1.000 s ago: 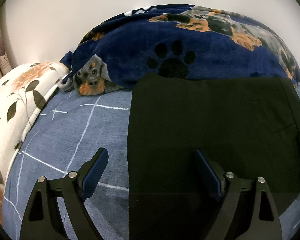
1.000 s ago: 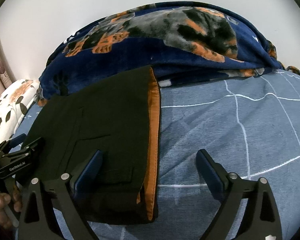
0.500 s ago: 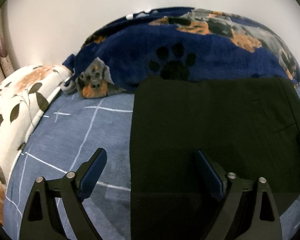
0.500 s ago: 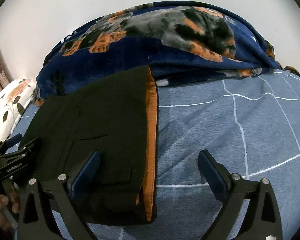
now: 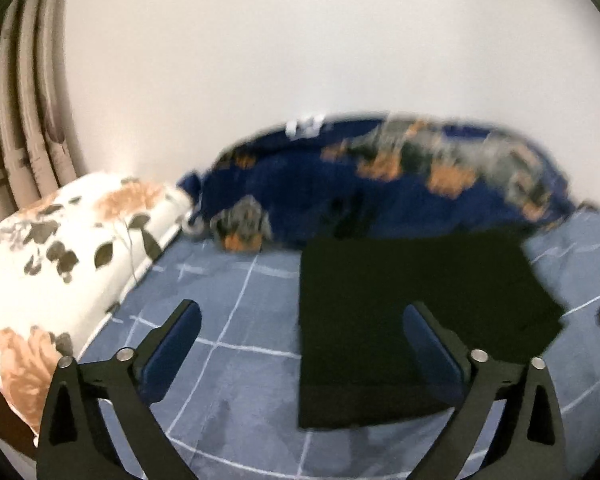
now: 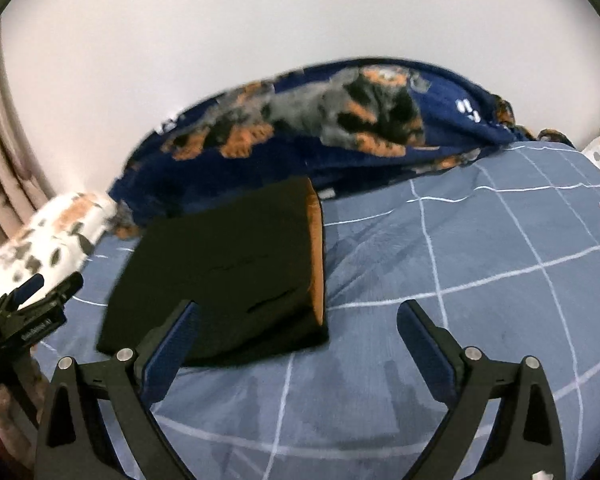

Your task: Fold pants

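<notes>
My left hand-held gripper is opening, its jaws wide with nothing between them; my right hand-held gripper gapes empty too. Just beyond both, the black pants lie folded into a thick block on the blue checked bed, an orange lining showing along the right edge. They look soft and limp, so I'd pinch the stacked layers at a corner. Compared with a second ago, the pants sit further from both cameras, and more wall shows above the dog-print blanket.
</notes>
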A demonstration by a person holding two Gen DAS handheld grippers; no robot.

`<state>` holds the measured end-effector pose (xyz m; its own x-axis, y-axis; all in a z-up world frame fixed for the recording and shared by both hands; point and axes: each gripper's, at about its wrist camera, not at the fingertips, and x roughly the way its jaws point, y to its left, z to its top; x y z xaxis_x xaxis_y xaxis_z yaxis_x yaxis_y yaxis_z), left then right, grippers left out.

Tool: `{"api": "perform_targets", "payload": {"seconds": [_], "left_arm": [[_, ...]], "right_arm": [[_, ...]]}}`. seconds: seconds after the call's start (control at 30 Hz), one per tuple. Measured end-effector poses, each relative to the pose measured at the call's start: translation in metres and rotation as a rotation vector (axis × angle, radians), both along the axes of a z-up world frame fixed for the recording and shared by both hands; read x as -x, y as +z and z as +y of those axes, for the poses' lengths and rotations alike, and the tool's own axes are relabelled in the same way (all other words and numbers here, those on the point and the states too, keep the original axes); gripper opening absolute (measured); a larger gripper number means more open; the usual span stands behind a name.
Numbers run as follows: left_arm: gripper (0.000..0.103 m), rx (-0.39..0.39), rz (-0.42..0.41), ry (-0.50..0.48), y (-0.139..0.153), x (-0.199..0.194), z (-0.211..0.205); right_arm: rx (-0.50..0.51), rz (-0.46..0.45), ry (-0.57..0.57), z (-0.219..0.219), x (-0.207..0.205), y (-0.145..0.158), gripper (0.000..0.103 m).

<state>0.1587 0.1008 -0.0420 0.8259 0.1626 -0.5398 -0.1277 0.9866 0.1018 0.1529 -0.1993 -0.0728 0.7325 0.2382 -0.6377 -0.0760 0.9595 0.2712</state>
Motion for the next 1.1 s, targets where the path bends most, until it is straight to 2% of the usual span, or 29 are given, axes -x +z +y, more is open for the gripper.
{"api": "perform_targets", "payload": {"seconds": [0.1, 0.27, 0.47, 0.8, 1.1], "left_arm": [[0.103, -0.03, -0.069, 0.007, 0.031, 0.026, -0.008], [0.103, -0.035, -0.142, -0.023, 0.07, 0.064, -0.023], [0.103, 0.016, -0.279, -0.006, 0.111, 0.106, -0.034], [0.103, 0.096, -0.217, -0.086, 0.127, 0.118, -0.045], [0.103, 0.098, -0.179, -0.094, 0.118, 0.12, -0.048]], "right_arm": [[-0.024, -0.025, -0.001, -0.005, 0.016, 0.018, 0.098], [-0.041, -0.069, 0.015, -0.006, 0.046, 0.042, 0.099], [-0.021, -0.149, 0.032, -0.005, 0.077, 0.072, 0.1], [-0.006, -0.19, 0.033, -0.008, 0.103, 0.097, 0.101], [0.007, -0.19, 0.043, -0.004, 0.108, 0.098, 0.101]]}}
